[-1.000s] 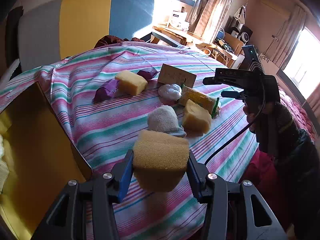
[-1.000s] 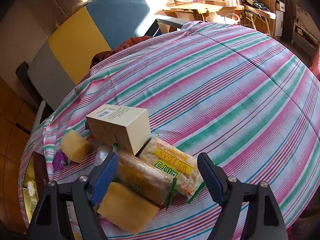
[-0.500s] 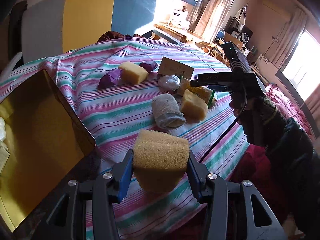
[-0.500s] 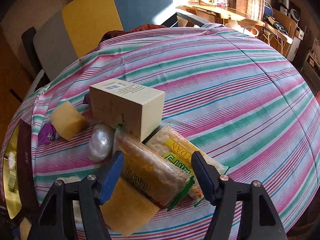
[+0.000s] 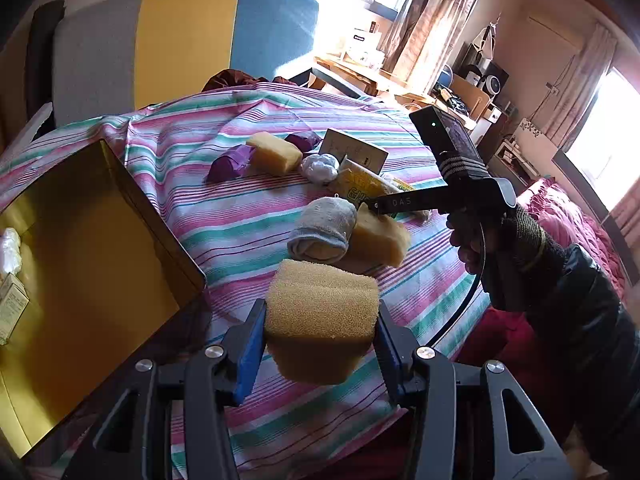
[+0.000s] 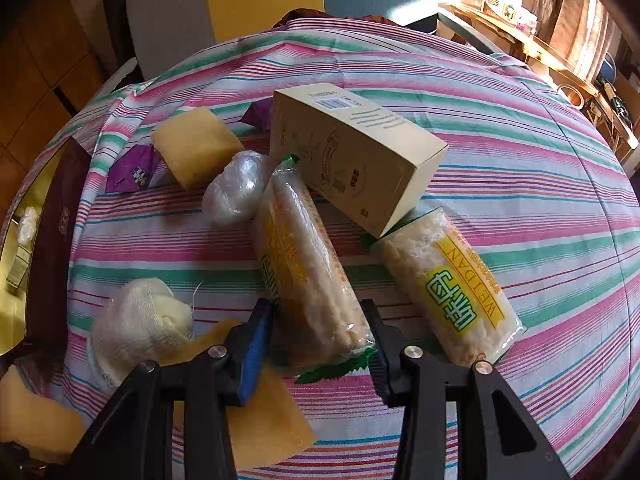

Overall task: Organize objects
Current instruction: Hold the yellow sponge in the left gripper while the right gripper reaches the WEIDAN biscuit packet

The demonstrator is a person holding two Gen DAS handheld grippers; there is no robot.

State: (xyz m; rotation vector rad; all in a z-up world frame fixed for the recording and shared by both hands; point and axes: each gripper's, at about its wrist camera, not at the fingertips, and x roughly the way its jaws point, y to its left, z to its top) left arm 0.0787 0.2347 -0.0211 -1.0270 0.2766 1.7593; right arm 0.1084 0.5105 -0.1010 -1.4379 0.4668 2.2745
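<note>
Left gripper (image 5: 320,340) clamps a porous yellow sponge (image 5: 322,312), held above the near edge of the striped cloth (image 5: 248,216), beside the open gold-lined box (image 5: 100,264). Right gripper (image 6: 318,340) has just been closing; its pads now sit against the near end of a crinkly clear snack pack (image 6: 308,276) lying on the cloth. A second pack (image 6: 448,284) lies just right; a card carton (image 6: 352,156) touches both far ends. Rolled towel (image 6: 140,324) and flat sponge (image 6: 260,404) crowd the left finger. Far cloth lies bare.
</note>
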